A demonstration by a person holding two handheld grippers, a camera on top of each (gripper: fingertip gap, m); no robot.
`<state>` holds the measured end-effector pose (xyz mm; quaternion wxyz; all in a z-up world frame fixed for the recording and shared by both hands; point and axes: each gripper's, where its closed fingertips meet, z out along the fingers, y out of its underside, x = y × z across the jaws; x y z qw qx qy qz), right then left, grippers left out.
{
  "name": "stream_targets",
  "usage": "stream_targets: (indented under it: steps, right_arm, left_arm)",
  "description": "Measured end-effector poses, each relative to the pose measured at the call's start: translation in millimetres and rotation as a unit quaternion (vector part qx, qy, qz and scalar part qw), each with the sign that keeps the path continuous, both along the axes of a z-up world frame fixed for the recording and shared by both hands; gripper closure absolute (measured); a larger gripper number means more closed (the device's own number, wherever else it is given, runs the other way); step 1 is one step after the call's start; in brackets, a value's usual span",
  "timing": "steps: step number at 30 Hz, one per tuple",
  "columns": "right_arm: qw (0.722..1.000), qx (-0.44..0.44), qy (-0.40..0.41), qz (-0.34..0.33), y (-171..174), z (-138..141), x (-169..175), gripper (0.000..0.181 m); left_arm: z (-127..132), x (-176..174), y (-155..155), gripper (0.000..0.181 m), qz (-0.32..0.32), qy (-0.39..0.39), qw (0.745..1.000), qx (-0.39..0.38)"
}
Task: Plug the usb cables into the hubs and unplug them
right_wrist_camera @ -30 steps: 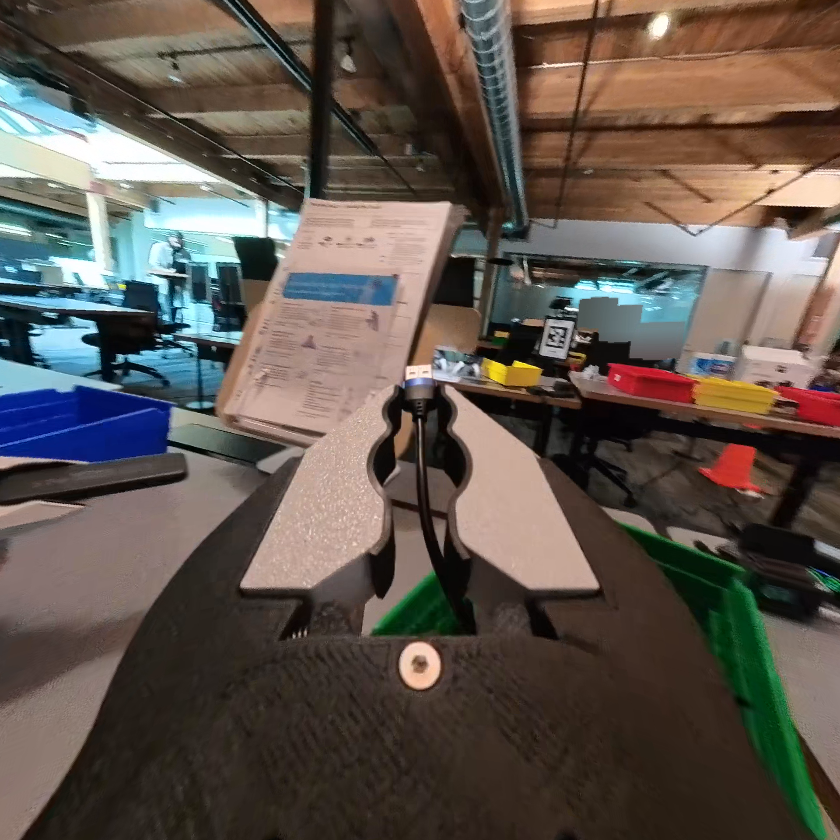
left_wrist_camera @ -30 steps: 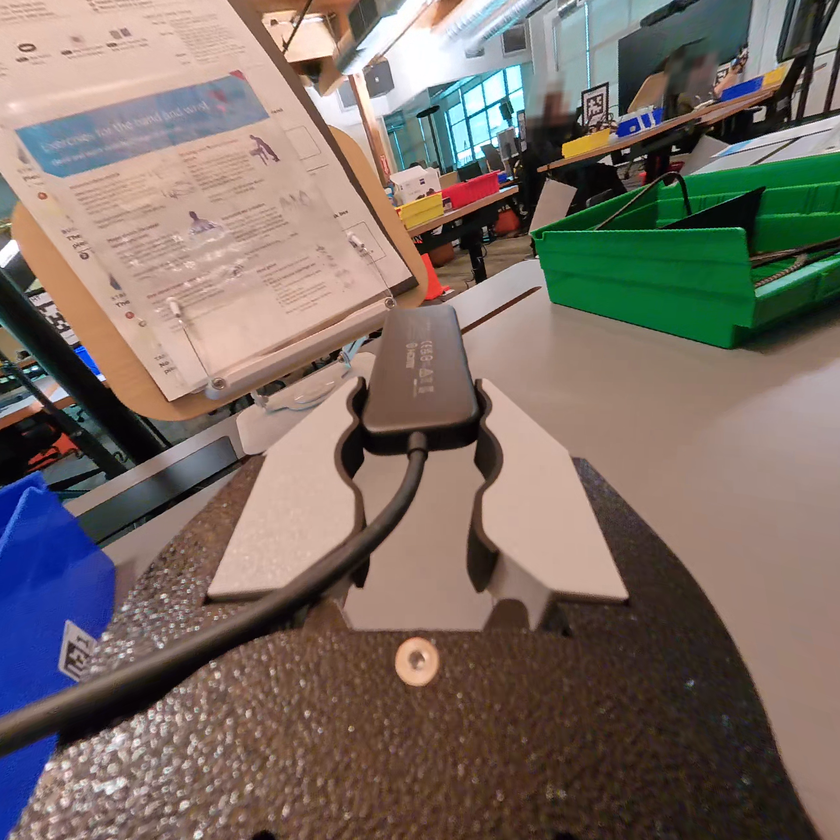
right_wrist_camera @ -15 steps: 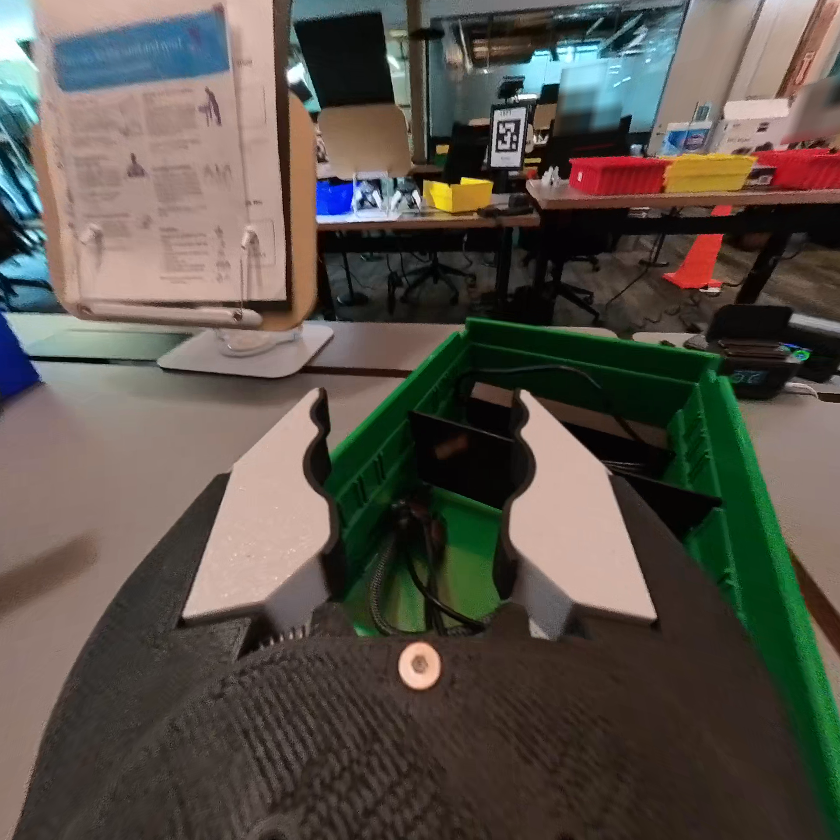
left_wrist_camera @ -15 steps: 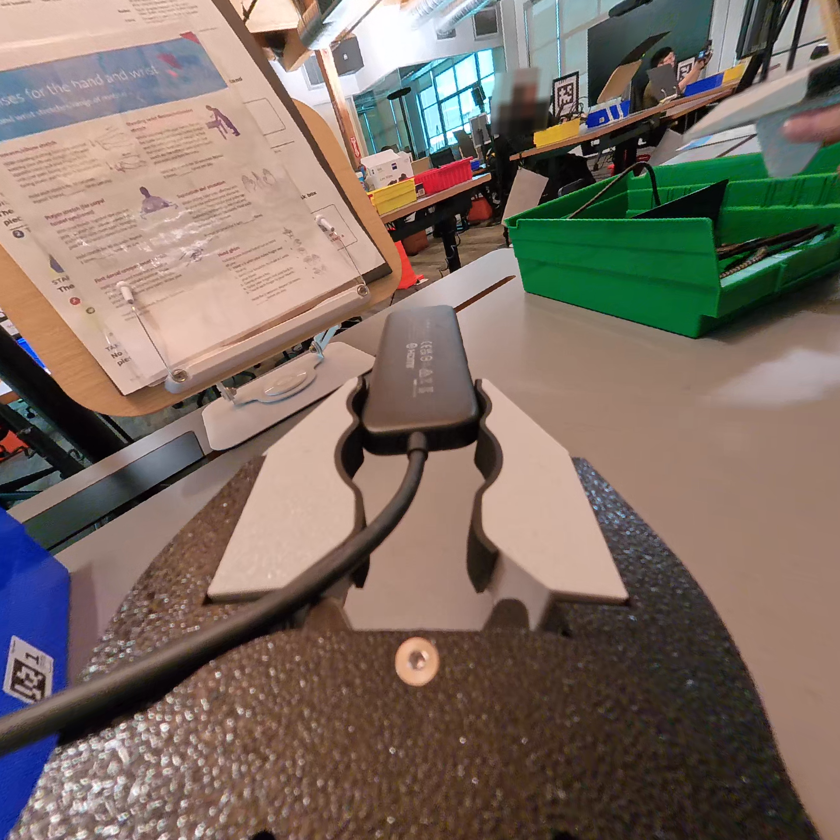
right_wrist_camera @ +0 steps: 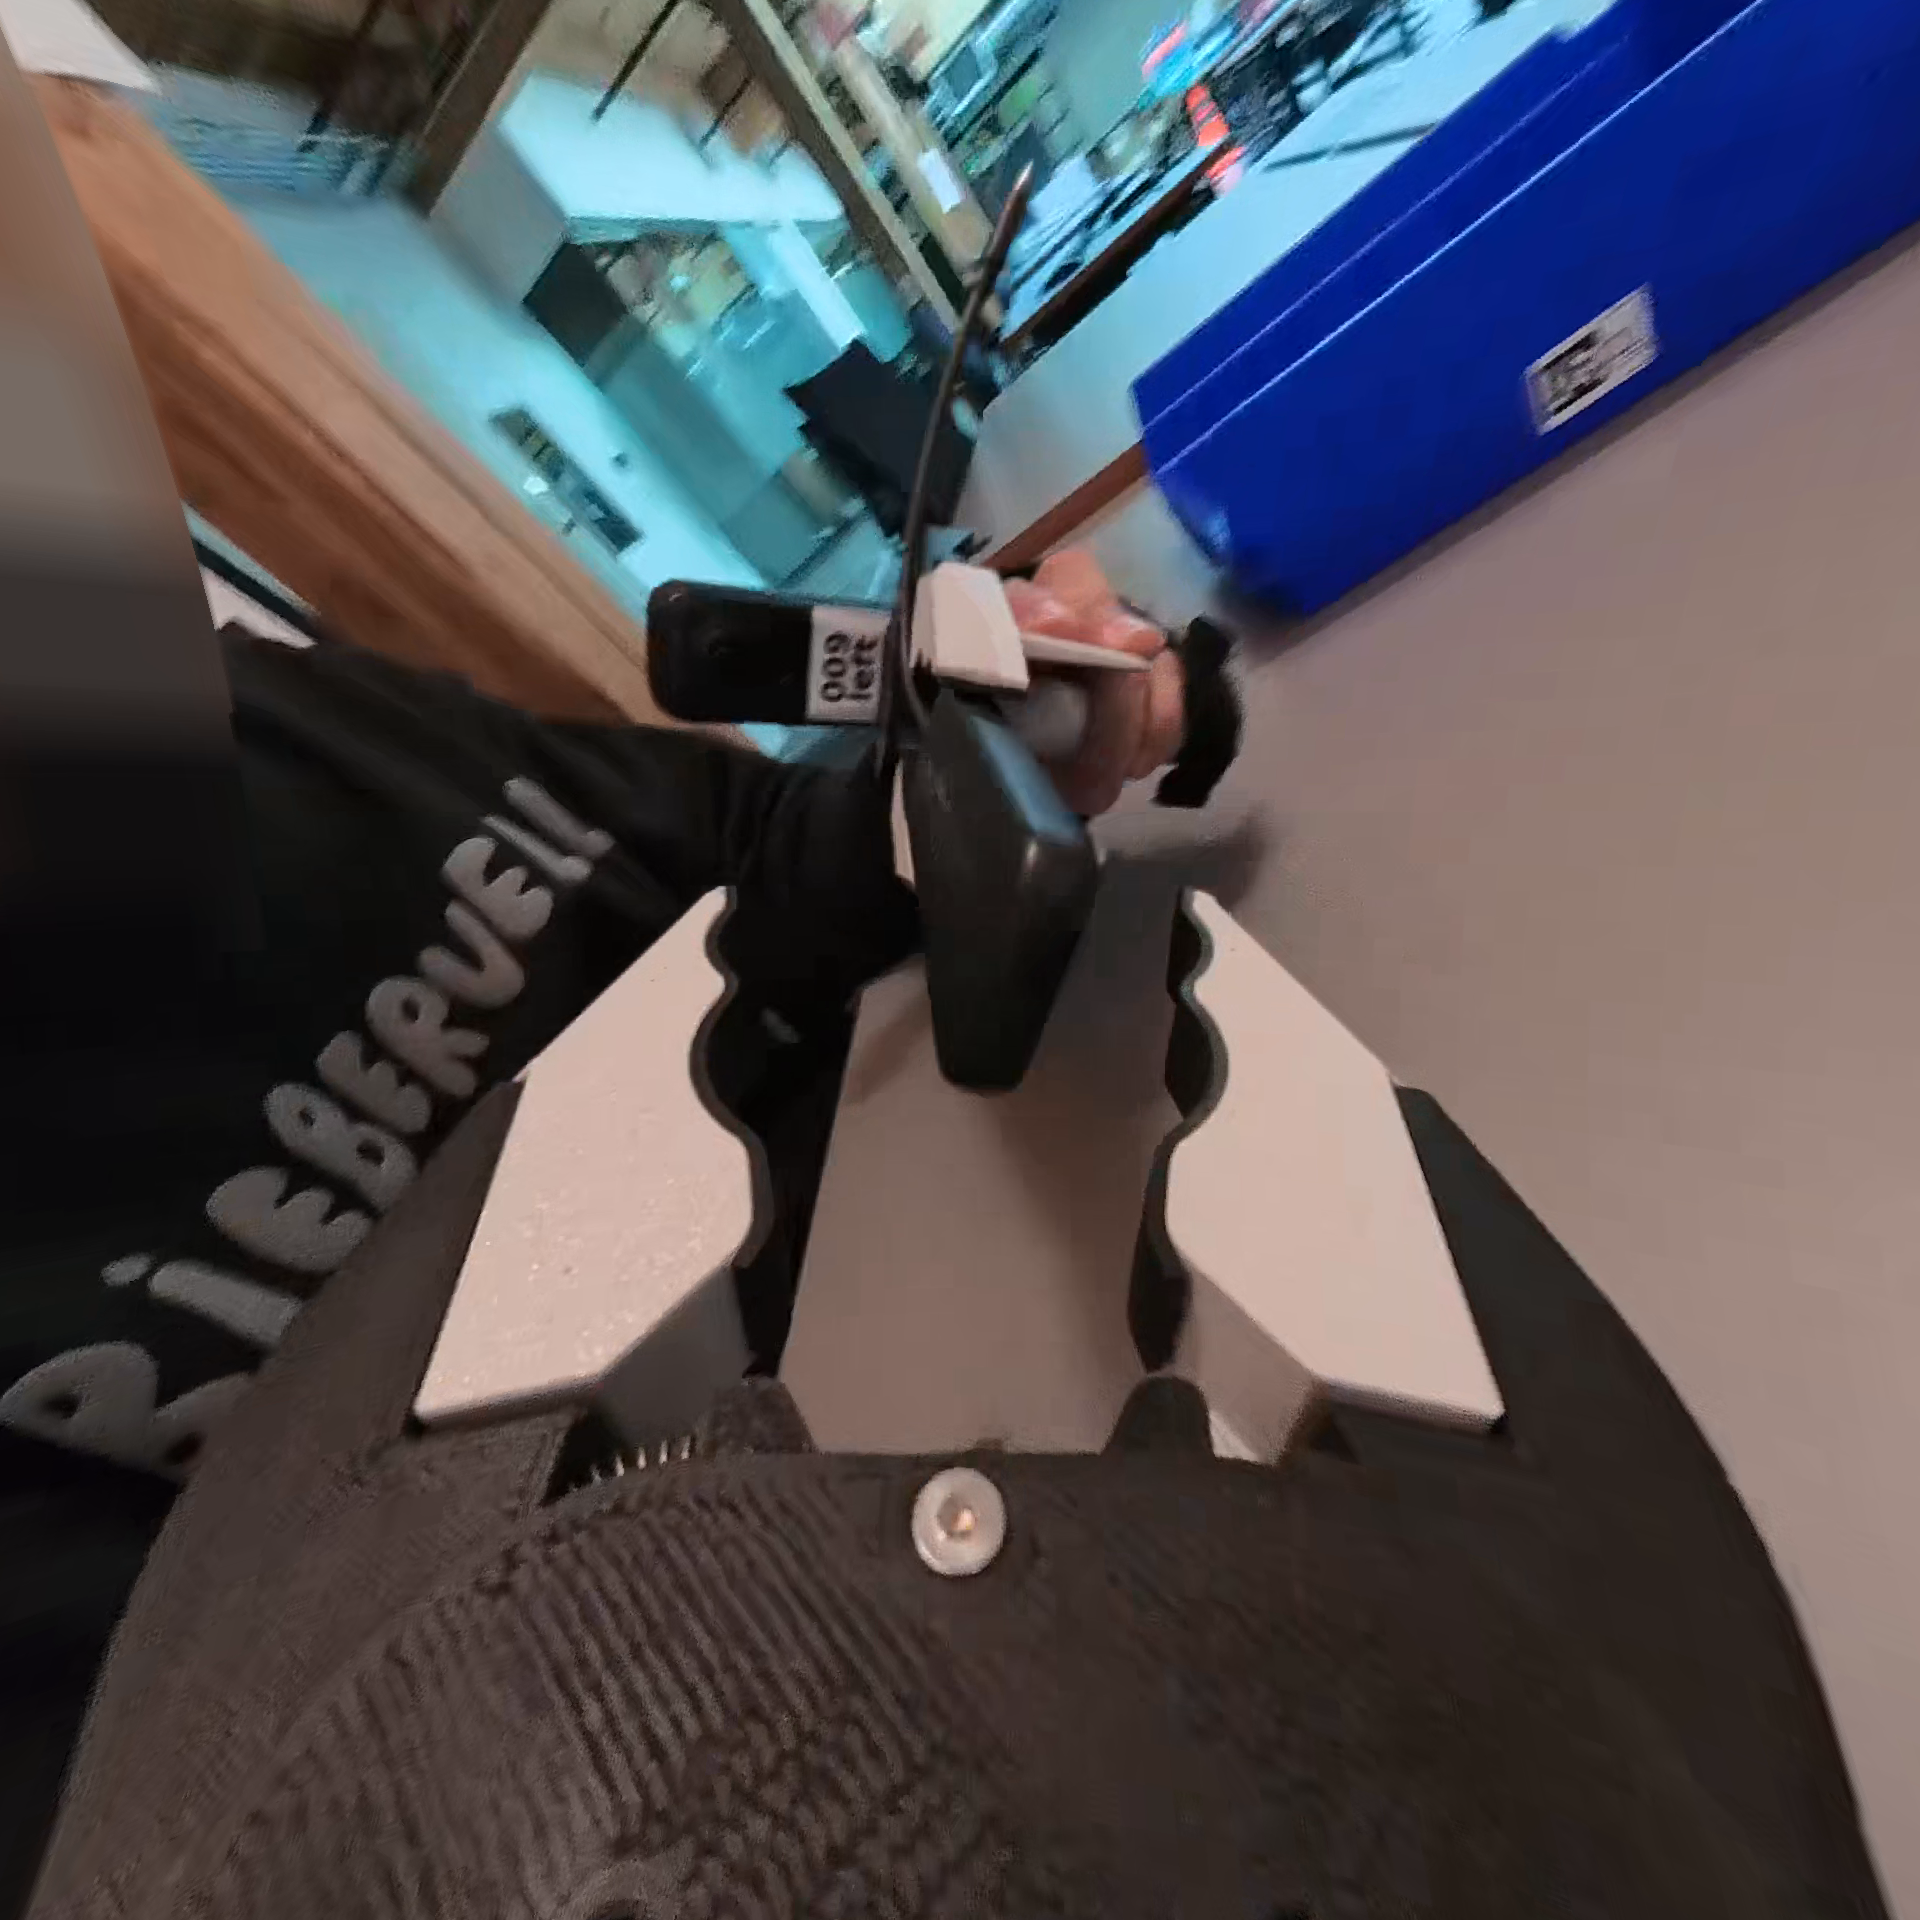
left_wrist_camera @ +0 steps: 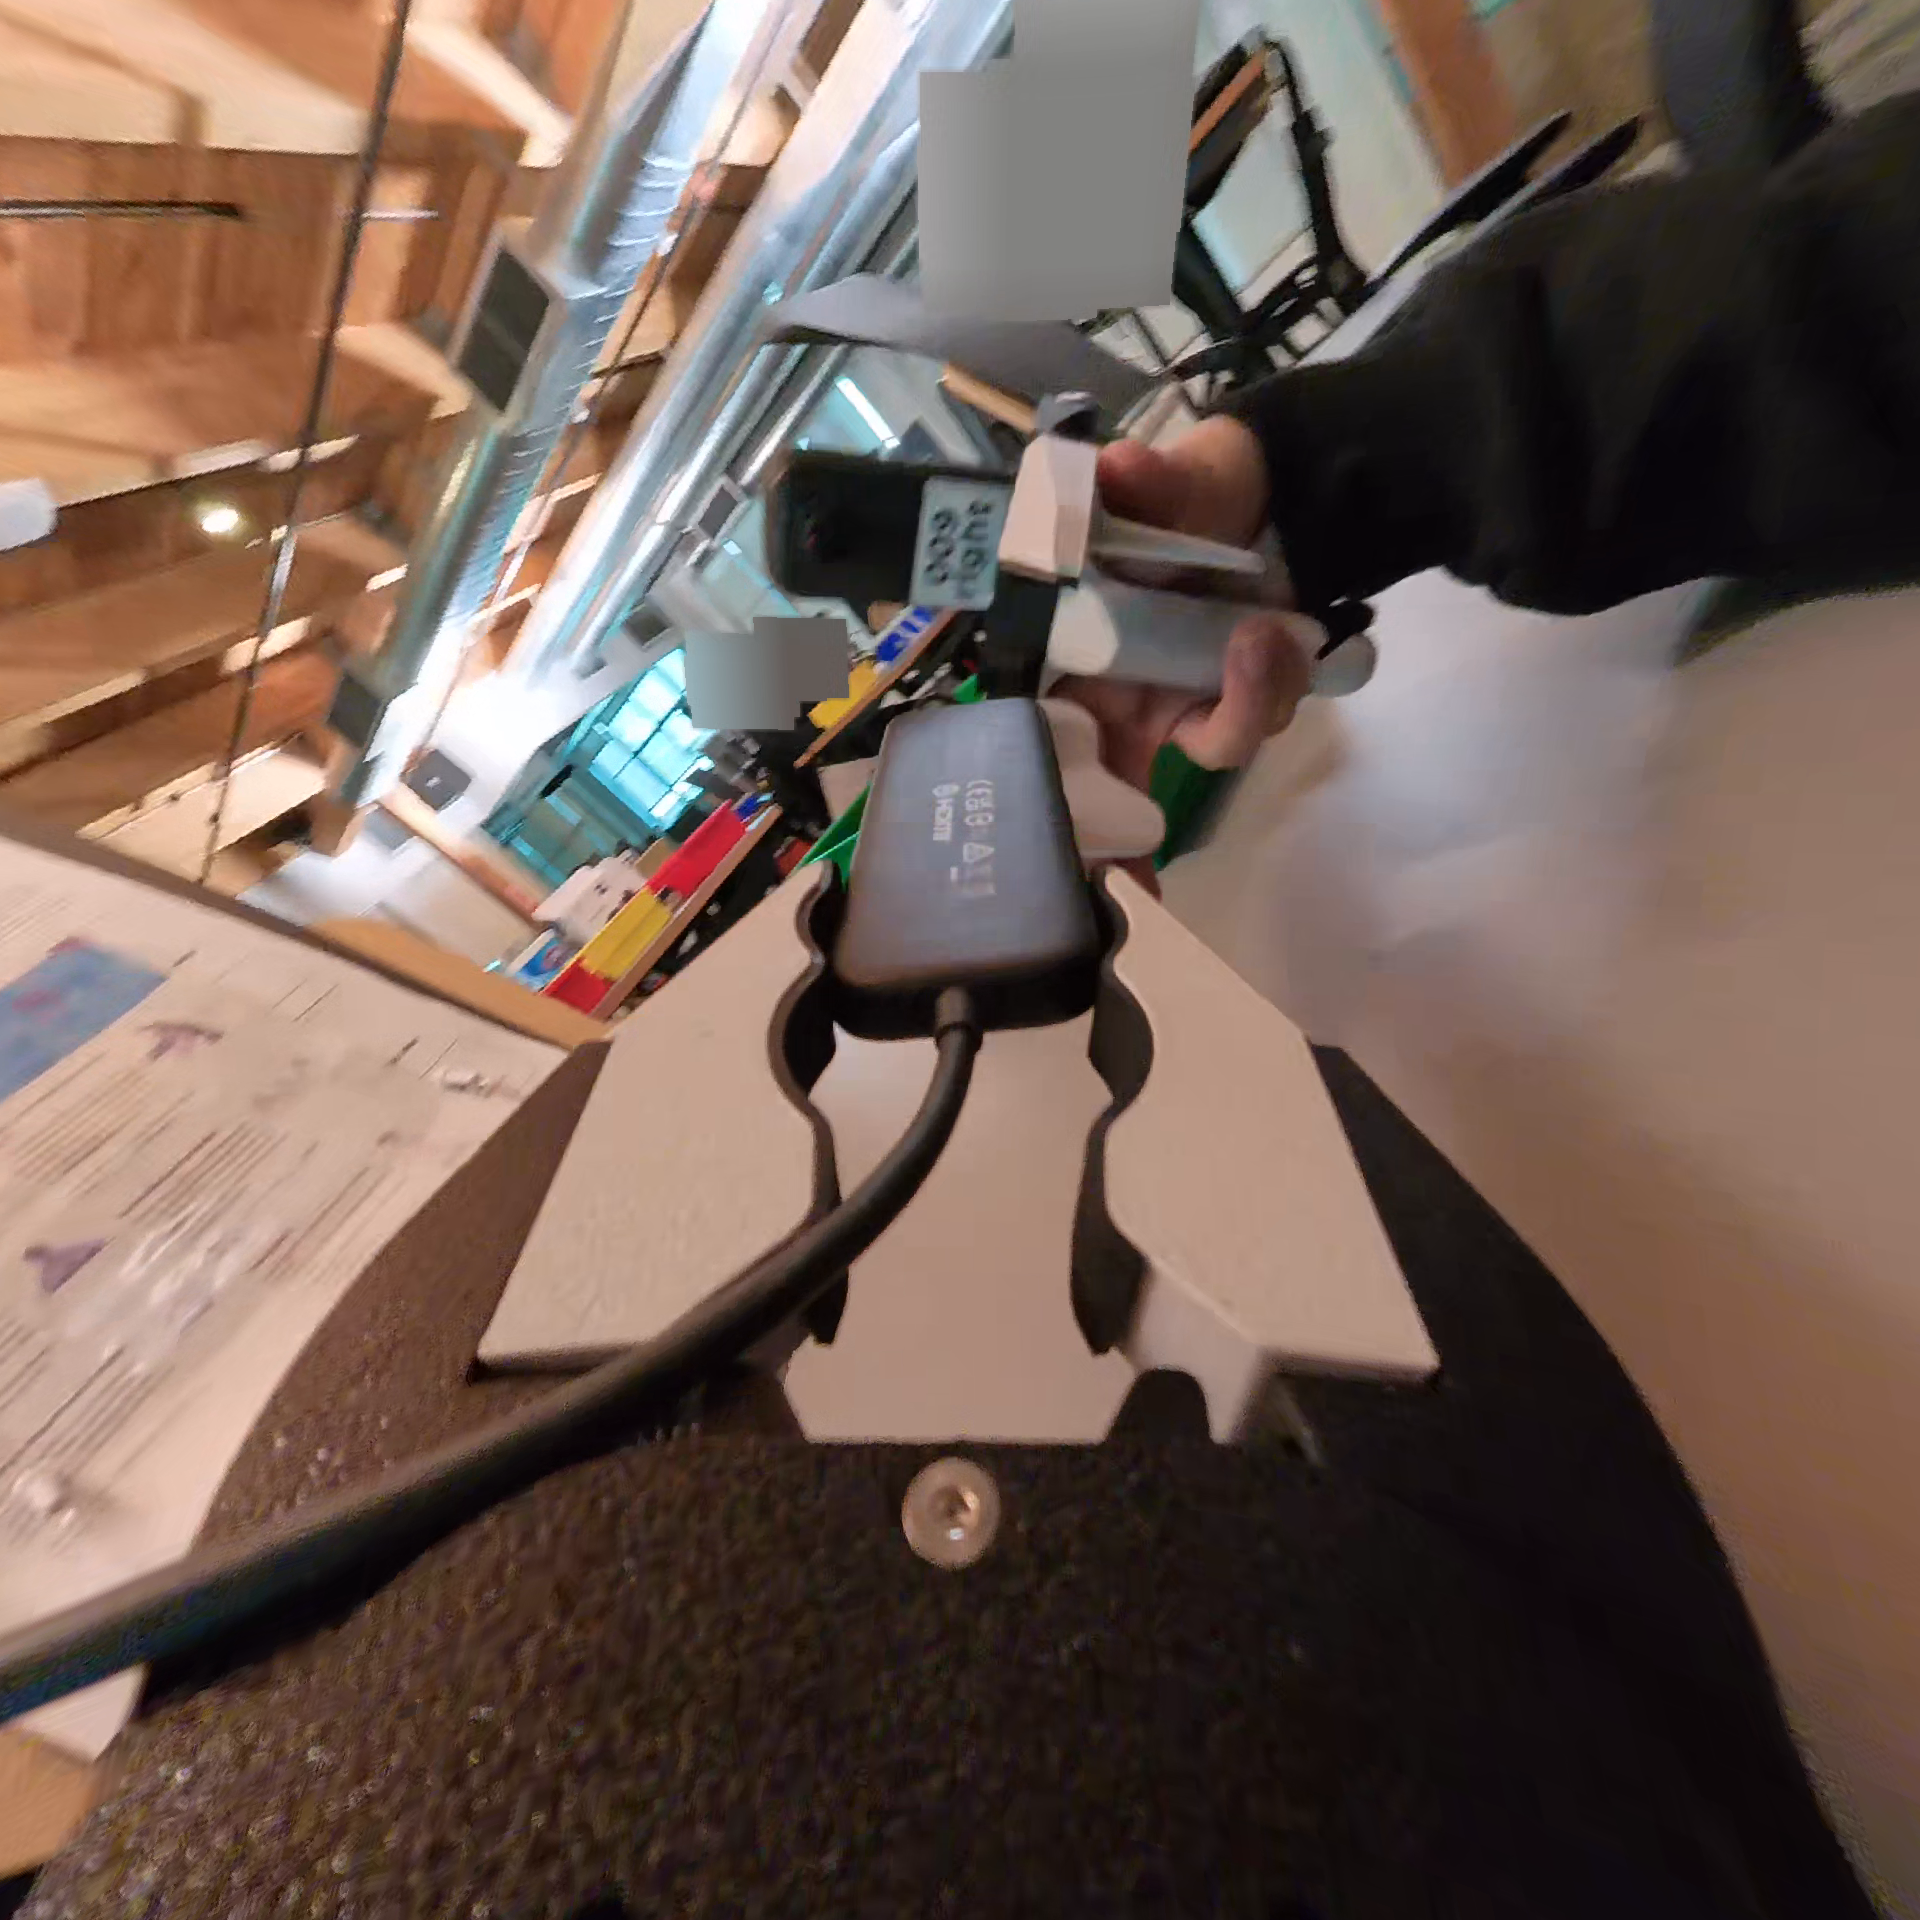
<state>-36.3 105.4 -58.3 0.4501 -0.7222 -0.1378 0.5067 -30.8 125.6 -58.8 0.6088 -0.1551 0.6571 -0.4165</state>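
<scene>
While the grey table (right_wrist_camera: 1558,935) and the blue bin (right_wrist_camera: 1558,291) stay beside me, my left gripper (left_wrist_camera: 961,904) pinches the black hub (left_wrist_camera: 966,852) near its cable end. My right gripper (right_wrist_camera: 951,925) is spread and empty, facing the hub's free end. No cable is plugged in, so I judge plugging and unplugging remain.

Wood beams (left_wrist_camera: 187,270) and a steel duct (left_wrist_camera: 665,343) cross the ceiling. Far off, windows (left_wrist_camera: 623,748) glow blue behind long tables (left_wrist_camera: 727,862). A grey table (right_wrist_camera: 1558,831) lies near, right.

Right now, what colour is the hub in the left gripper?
Black hub, clearest in the left wrist view.
</scene>
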Motion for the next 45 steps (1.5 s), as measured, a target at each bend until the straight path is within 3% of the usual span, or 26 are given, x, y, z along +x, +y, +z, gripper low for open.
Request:
stream_targets:
  steps: [5,9,15,17,19,21,24,27,31,35,40,45]
  right_arm:
    - [0.998,-0.021,0.049,0.029,-0.5,-5.0,-7.0,0.124]
    - [0.996,-0.034,0.078,0.041,1.6,-9.0,-8.7,0.171]
    - [0.998,0.001,0.038,0.055,0.3,-9.4,-8.4,0.171]
    - [0.998,0.041,0.016,0.038,4.0,-5.0,-4.4,0.170]
    - [0.997,0.073,0.022,0.011,8.3,7.0,5.9,0.171]
    - [0.993,0.097,0.047,-0.047,16.9,23.9,27.9,0.171]
    - [0.969,0.133,0.037,-0.206,24.9,50.9,86.0,0.171]
    - [0.901,0.180,-0.057,-0.389,4.4,77.1,158.7,0.170]
    - [0.795,0.167,-0.222,-0.539,-42.3,85.0,244.1,0.171]
    - [0.765,0.074,-0.339,-0.543,-62.2,59.0,319.9,0.170]
    - [0.798,-0.023,-0.357,-0.484,-57.8,16.0,372.2,0.169]
    - [0.804,-0.065,-0.354,-0.474,-47.2,2.9,394.6,0.169]
  left_arm:
    - [-4.2,-4.9,-15.1,0.137,-0.035,0.004,0.999,0.030]
    - [-16.6,-0.2,-20.0,0.137,-0.022,0.011,0.996,0.080]
    - [-20.3,1.6,-22.8,0.137,-0.016,0.001,0.995,0.095]
    - [-16.7,5.6,-14.0,0.128,0.012,-0.008,0.997,0.075]
    - [-17.3,10.3,-2.0,0.106,0.042,0.001,0.998,0.051]
    - [-17.0,14.4,10.6,0.100,0.066,0.007,0.998,0.010]
    - [-20.6,18.8,26.2,0.094,0.090,0.029,0.995,-0.044]
    - [-20.8,20.1,39.2,0.099,0.115,0.031,0.991,-0.062]
    - [-25.0,22.2,47.8,0.106,0.136,0.035,0.988,-0.057]
    - [-34.8,27.1,47.1,0.108,0.136,0.057,0.987,-0.061]
    - [-40.7,28.9,44.8,0.110,0.136,0.069,0.987,-0.047]
    - [-39.6,28.5,50.3,0.111,0.139,0.068,0.986,-0.063]
